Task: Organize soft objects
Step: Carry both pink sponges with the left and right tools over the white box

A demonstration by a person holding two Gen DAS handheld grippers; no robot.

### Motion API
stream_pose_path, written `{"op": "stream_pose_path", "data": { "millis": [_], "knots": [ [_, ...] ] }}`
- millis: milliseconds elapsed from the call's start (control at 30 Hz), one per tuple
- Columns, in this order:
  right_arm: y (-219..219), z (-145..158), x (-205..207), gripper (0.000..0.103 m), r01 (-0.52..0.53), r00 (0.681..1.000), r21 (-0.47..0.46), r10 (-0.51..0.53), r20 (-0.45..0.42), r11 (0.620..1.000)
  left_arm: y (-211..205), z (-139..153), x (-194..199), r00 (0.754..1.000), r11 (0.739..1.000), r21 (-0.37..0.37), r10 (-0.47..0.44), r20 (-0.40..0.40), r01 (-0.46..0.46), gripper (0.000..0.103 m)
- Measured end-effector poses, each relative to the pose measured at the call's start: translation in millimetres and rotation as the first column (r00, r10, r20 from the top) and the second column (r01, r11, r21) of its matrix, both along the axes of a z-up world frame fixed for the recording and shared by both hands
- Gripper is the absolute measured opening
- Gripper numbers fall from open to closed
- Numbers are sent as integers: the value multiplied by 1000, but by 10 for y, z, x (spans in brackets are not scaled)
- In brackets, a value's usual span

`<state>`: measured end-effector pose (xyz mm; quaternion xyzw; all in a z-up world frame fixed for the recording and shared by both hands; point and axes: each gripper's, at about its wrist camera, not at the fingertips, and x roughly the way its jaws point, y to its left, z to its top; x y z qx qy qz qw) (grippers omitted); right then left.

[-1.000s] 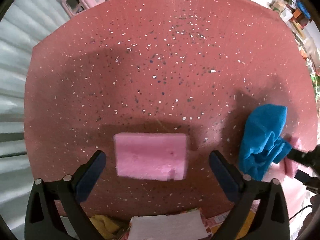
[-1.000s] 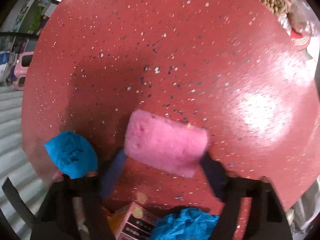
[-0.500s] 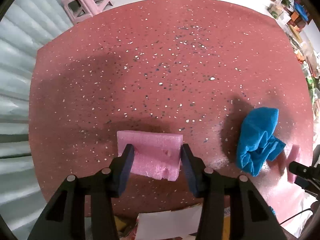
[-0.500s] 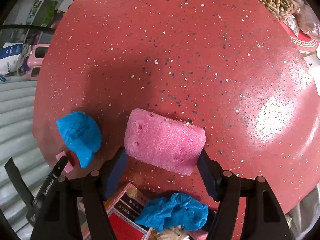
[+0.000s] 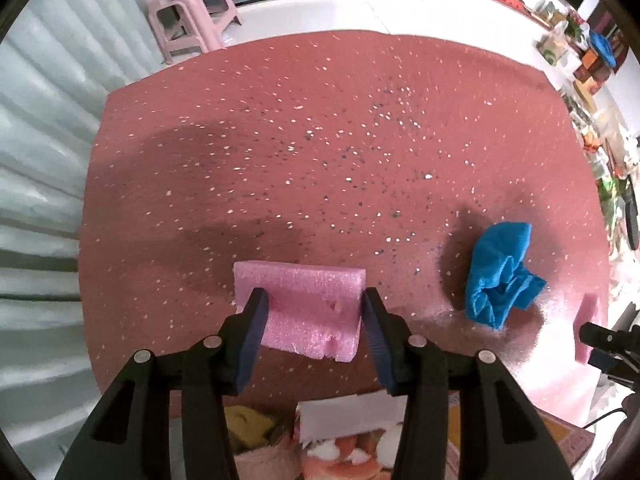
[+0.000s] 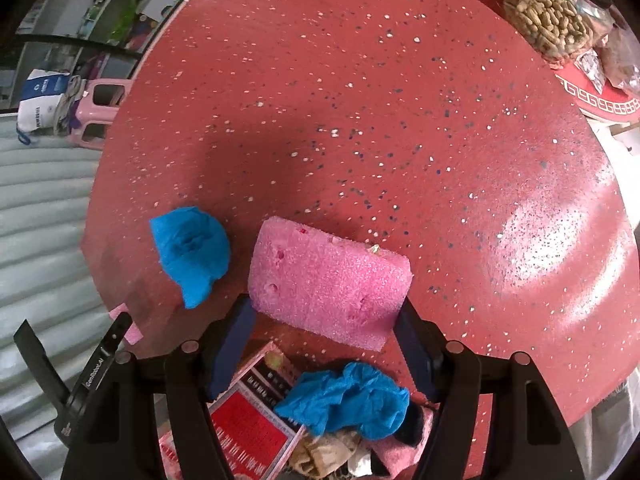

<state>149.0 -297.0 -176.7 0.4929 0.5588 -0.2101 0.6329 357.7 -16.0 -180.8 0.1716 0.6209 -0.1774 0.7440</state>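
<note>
A pink foam block (image 5: 300,280) hangs above the red speckled table (image 5: 320,140), with my left gripper (image 5: 314,300) shut on its two ends. My right gripper (image 6: 324,312) is shut on a second, larger pink foam block (image 6: 328,276), also held off the table. A crumpled blue cloth (image 5: 500,272) lies on the table between the two grippers; the right wrist view shows the same blue cloth (image 6: 192,248) left of the larger block. In that view the left gripper's body (image 6: 100,360) shows at the lower left.
Below the table's near edge lie a second blue cloth (image 6: 348,400), a red box (image 6: 248,420) and a white sheet (image 5: 348,416). A bag of peanuts (image 6: 548,20) sits at the table's far right. A pink stool (image 5: 192,12) stands beyond the far edge.
The left jaws closed on the small foam block and lifted it off the table. The right gripper rose with its block; the table now looks farther in both views.
</note>
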Motion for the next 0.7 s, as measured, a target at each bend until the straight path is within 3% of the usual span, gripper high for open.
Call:
{"op": "stream_pose_path", "data": {
  "millis": [700],
  "knots": [
    [301, 736, -53, 71, -93, 988, -55, 99, 115, 994, 214, 592, -649, 997, 998, -67, 15, 79, -10, 51]
  ]
}}
